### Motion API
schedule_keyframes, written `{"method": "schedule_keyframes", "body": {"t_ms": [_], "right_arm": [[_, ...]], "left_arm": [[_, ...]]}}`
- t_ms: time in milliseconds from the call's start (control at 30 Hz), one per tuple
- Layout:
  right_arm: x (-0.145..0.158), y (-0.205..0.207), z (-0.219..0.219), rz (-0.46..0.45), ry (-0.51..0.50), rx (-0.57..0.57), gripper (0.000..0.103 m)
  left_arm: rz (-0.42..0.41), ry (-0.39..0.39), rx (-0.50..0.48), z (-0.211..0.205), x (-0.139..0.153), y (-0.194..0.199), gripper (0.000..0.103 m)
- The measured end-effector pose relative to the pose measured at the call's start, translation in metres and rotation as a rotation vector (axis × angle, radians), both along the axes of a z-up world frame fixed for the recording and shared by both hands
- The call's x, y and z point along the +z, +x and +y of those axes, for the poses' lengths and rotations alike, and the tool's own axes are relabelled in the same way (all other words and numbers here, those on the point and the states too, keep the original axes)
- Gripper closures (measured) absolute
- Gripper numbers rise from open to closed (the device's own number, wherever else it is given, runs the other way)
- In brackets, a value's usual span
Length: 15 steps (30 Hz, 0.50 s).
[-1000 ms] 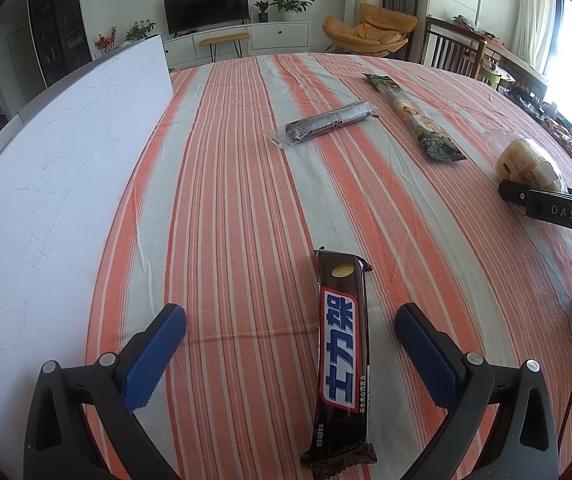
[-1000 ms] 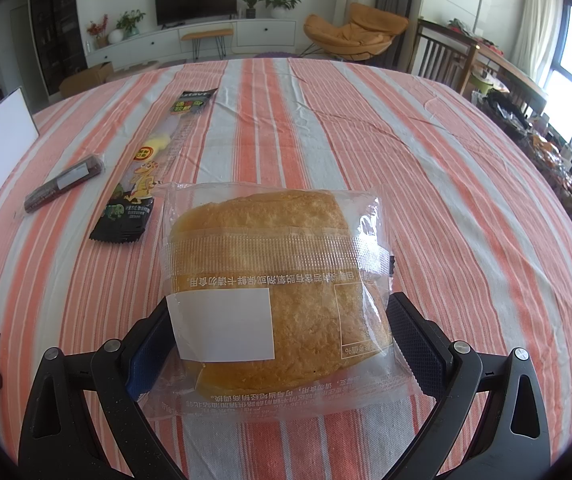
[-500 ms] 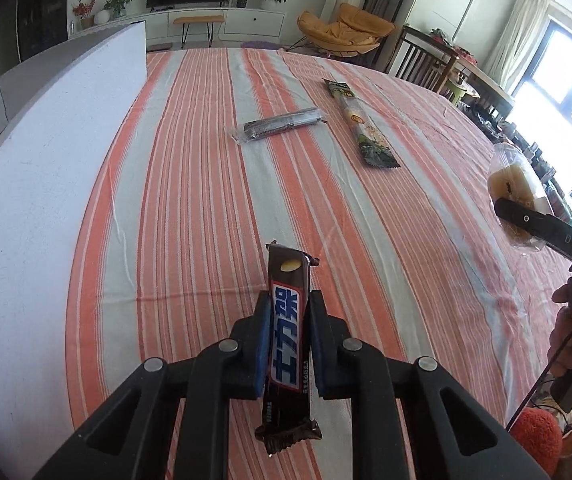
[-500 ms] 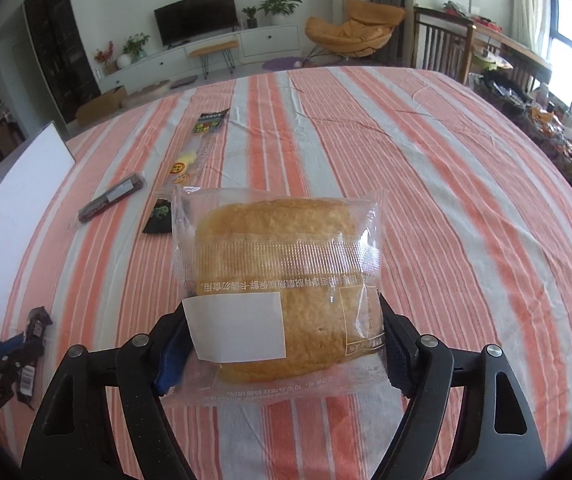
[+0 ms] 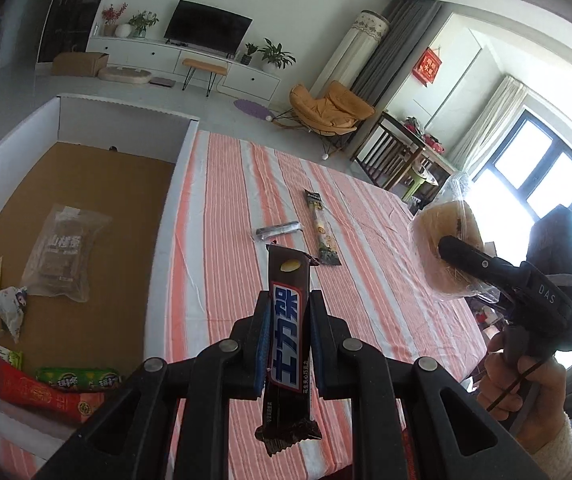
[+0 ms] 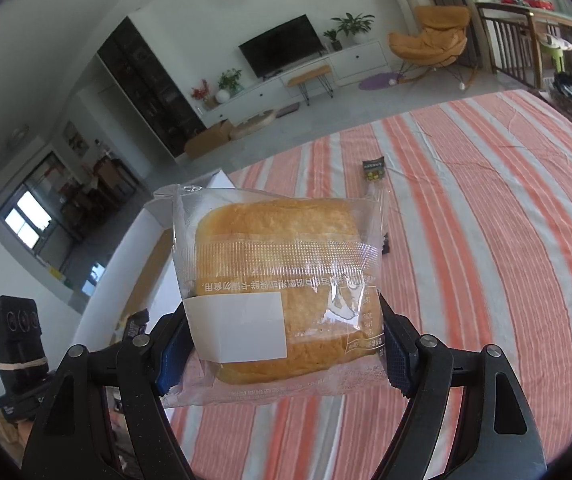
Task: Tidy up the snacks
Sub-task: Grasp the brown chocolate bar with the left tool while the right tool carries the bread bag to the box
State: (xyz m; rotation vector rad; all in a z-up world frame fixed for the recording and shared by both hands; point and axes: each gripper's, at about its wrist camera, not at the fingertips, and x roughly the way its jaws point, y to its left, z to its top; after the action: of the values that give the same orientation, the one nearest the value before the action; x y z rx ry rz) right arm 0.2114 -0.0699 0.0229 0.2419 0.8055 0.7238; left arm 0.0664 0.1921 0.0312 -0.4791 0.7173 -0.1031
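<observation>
Two snacks are held above the striped tablecloth [image 5: 221, 216]. The left gripper [image 5: 288, 312] is clamped on one chocolate bar [image 5: 288, 344], which stands upright between its pads. The right gripper [image 6: 281, 348] is clamped on one wrapped bread [image 6: 281, 280]. Two long packets [image 5: 322, 232] lie far on the cloth. At left, the white box [image 5: 173, 184] contains about six snacks.

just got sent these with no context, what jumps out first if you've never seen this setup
Two snacks held in the air: the left gripper is clamped on a dark chocolate bar standing upright between its pads, and the right gripper grips a bagged bread bun. Left of the striped tablecloth sits an open white box already holding several snack packets.
</observation>
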Motion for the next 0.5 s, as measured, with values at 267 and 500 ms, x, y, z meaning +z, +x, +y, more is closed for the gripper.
{"method": "schedule_keyframes", "body": {"t_ms": [267,500], "right_arm": [[0.036,-0.030,0.189,0.038,0.097,0.352,0.016],[0.007,-0.019,0.226,0.133,0.098,0.375,0.012]], "left_arm": [[0.078,0.242,0.417,0.141,0.000,-0.035,0.074],[0.127,0.253,0.565,0.180,-0.036,-0.064,0.022]]}}
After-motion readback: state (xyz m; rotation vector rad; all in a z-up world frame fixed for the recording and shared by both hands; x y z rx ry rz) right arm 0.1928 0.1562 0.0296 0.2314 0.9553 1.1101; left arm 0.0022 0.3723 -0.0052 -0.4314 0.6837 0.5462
